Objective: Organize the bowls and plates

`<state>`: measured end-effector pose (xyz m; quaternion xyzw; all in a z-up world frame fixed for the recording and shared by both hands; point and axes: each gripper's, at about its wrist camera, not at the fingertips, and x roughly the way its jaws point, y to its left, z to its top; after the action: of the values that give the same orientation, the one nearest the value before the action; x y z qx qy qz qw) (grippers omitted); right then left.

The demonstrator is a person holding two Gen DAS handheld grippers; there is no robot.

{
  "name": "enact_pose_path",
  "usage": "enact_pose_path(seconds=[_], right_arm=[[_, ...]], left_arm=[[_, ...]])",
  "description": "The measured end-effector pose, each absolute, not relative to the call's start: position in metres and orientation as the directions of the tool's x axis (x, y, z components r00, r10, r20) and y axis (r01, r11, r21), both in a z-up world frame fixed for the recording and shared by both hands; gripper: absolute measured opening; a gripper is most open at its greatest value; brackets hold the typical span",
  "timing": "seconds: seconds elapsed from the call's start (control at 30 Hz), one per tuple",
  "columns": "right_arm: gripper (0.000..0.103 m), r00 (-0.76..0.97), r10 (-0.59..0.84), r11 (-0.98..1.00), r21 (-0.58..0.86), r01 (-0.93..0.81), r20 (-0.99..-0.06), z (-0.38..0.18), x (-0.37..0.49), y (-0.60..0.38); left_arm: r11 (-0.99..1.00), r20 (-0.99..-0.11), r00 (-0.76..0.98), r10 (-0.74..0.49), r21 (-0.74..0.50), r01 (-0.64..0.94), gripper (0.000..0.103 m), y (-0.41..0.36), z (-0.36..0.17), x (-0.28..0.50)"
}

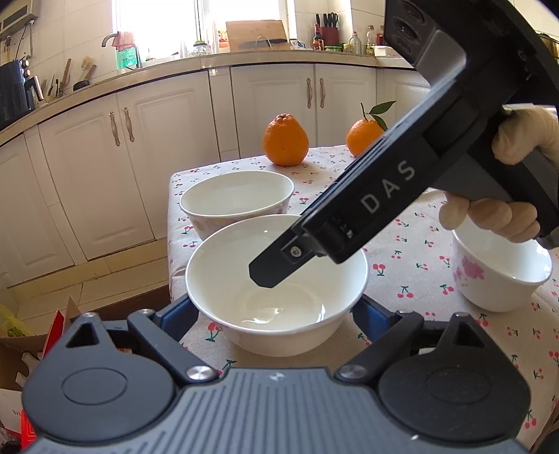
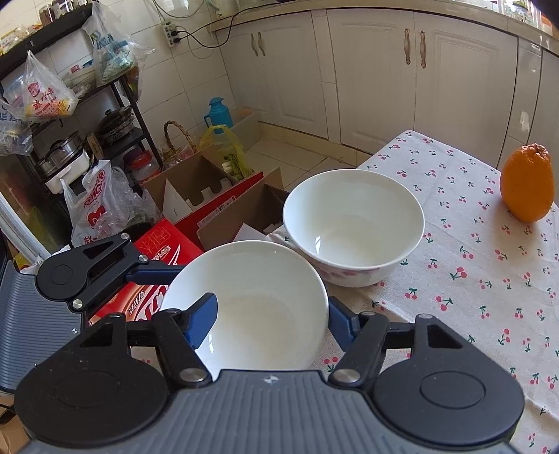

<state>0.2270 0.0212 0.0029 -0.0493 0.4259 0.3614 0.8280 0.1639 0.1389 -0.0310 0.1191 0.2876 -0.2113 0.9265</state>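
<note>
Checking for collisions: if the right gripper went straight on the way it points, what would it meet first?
Most likely the plain white bowl. The right gripper points down at it, with one jaw already over the bowl's inside and the other outside its rim. How much gap remains is unclear.

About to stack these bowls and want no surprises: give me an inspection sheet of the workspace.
Surface: cherry-print tablecloth, no spills seen.
Job's things: three upright white bowls: near bowl by the table edge, far bowl, flowered bowl; no plates seen.
Clutter: two oranges at the far side.
Grippers: left gripper straddles the near bowl; right gripper has one finger inside it and one outside; firm contact unclear.
Cables: power strip with cords on the wall, away from the table.
Surroundings: cardboard boxes on the floor beside the table; cabinets behind.
</note>
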Motion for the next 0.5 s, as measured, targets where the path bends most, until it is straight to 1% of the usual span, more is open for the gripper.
enact_pose_path(seconds=[0.3, 0.5], right_arm=[[0.073, 0.342, 0.601, 0.725, 0.313, -0.613, -0.723, 0.008, 0.230, 0.007], [0.073, 0.354, 0.588, 0.741, 0.310, -0.596, -0.727, 0.017, 0.221, -0.003]], left_arm=[[0.878, -0.591, 0.739, -0.322, 0.106, 0.467, 0.094, 0.134, -0.028, 0.163], [0.864, -0.579, 0.742, -0.338, 0.121, 0.488, 0.094, 0.125, -0.015, 0.154]])
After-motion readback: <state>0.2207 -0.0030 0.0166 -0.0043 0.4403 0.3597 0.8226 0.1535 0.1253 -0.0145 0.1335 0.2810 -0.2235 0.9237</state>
